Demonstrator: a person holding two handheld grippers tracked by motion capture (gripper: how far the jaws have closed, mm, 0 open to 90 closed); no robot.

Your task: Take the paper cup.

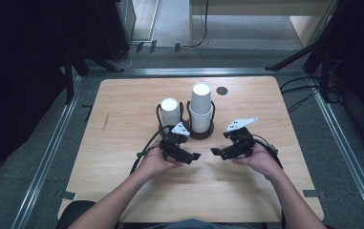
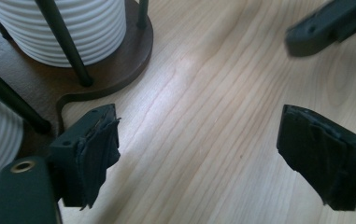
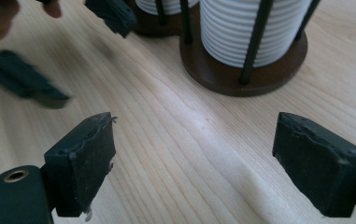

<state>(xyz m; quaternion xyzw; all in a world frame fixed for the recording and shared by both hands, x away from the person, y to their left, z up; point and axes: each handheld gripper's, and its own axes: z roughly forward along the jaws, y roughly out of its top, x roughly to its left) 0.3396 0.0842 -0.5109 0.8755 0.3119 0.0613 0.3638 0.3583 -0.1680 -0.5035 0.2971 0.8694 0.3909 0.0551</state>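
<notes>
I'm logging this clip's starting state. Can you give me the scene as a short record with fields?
surface: wooden table
holder: dark wooden cup holder with two wire-caged slots
left slot: short stack of white cups
right slot: taller stack of white cups
left gripper: open, empty, in front of the holder
right gripper: open, empty, facing the left one
table mark: small dark round spot behind the holder
</notes>
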